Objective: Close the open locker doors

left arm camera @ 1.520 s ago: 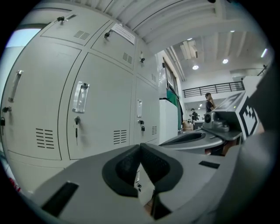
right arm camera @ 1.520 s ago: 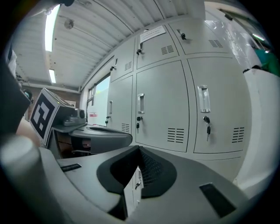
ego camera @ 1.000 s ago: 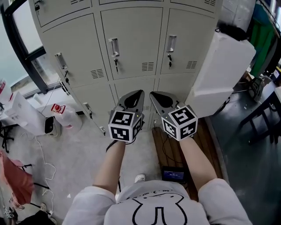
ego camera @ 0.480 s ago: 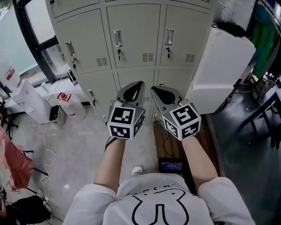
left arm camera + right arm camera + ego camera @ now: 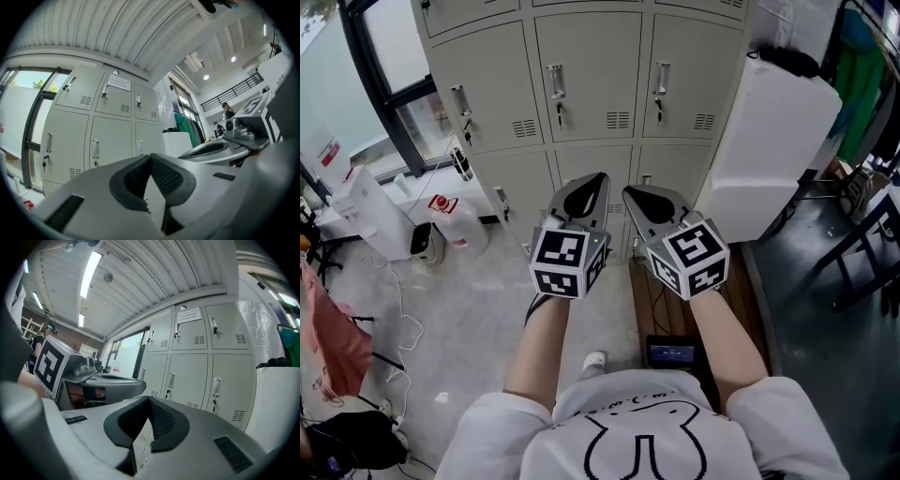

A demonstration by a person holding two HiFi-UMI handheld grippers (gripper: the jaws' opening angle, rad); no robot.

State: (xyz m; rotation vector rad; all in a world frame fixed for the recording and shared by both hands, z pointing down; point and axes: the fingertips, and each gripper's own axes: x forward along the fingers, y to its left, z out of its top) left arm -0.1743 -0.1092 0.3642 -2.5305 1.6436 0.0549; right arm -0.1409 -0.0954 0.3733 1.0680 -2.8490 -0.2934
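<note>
Both pairs of jaws pressed together, empty: you are holding left gripper [image 5: 598,180] and right gripper [image 5: 630,193] toward grey lockers [image 5: 586,66] at twelve o'clock; speckled floor [image 5: 469,309] is spreading at eight o'clock.

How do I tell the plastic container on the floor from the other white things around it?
Find the grey locker bank and follow its left end down to the floor. The container is the whitish plastic one standing there, just right of a small white device with a dark front. It alone carries a red label.
</note>
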